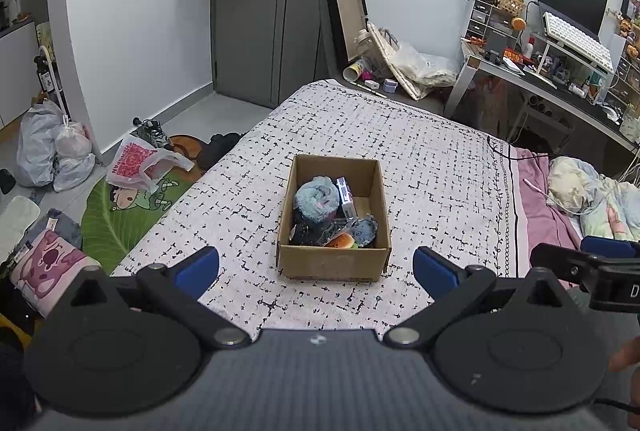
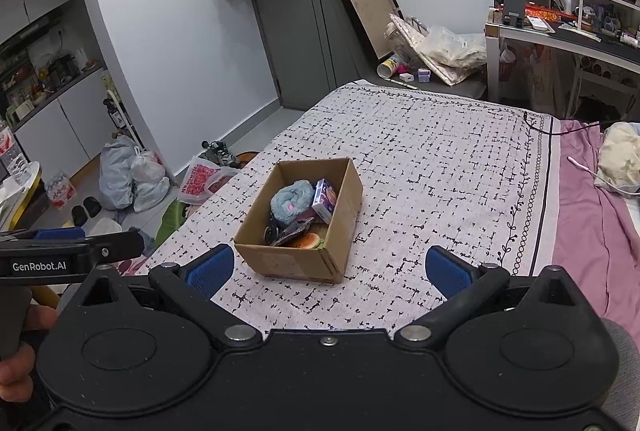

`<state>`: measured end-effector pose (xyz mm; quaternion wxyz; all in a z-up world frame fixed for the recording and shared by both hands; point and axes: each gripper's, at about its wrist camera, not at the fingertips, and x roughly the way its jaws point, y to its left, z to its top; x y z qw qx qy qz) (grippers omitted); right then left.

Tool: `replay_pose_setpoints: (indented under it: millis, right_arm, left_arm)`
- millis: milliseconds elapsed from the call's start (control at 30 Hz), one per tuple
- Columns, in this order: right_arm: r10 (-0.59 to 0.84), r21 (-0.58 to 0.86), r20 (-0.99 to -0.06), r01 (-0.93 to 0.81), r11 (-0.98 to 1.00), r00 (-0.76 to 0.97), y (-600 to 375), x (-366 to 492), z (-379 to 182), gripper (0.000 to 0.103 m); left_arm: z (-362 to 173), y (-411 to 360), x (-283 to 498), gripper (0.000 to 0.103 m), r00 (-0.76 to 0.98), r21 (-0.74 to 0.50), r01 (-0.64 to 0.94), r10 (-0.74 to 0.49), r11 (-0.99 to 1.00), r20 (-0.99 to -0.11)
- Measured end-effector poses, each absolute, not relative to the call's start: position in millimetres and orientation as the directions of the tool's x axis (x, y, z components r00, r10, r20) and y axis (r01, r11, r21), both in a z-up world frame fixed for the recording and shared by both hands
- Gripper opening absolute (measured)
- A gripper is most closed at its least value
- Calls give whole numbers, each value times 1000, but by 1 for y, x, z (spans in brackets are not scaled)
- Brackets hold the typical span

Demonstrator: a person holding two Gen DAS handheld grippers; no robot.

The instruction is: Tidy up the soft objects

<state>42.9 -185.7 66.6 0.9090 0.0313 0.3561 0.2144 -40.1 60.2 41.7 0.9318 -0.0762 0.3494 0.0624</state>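
Note:
An open cardboard box [image 1: 334, 263] [image 2: 296, 259] stands on the bed's patterned blanket [image 1: 420, 159] [image 2: 440, 159]. Inside lie a fluffy blue plush [image 1: 318, 199] [image 2: 291, 200], a small purple carton [image 1: 346, 196] [image 2: 326, 201], an orange-slice toy [image 1: 340, 241] [image 2: 308, 241], a blue-grey plush [image 1: 365, 229] and dark items. My left gripper [image 1: 316, 271] is open and empty, just short of the box. My right gripper [image 2: 330, 269] is open and empty, also just short of it. Each gripper shows at the edge of the other's view.
A crumpled quilt [image 1: 592, 195] lies on the pink sheet at right. A cluttered desk [image 1: 560, 71] stands beyond the bed's right corner. Bags [image 1: 52, 151], shoes and a green rug [image 1: 132, 207] cover the floor to the left. A door [image 1: 272, 23] is at the back.

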Motion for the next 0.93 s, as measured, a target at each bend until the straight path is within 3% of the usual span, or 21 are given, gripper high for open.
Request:
replay_pose_setpoints:
  millis: [933]
  right_arm:
    - [405,210,-651,-360,909,642,-183,46,57,103]
  left_arm:
    - [34,56,-39,102,749,-117,-161,44,980,-661]
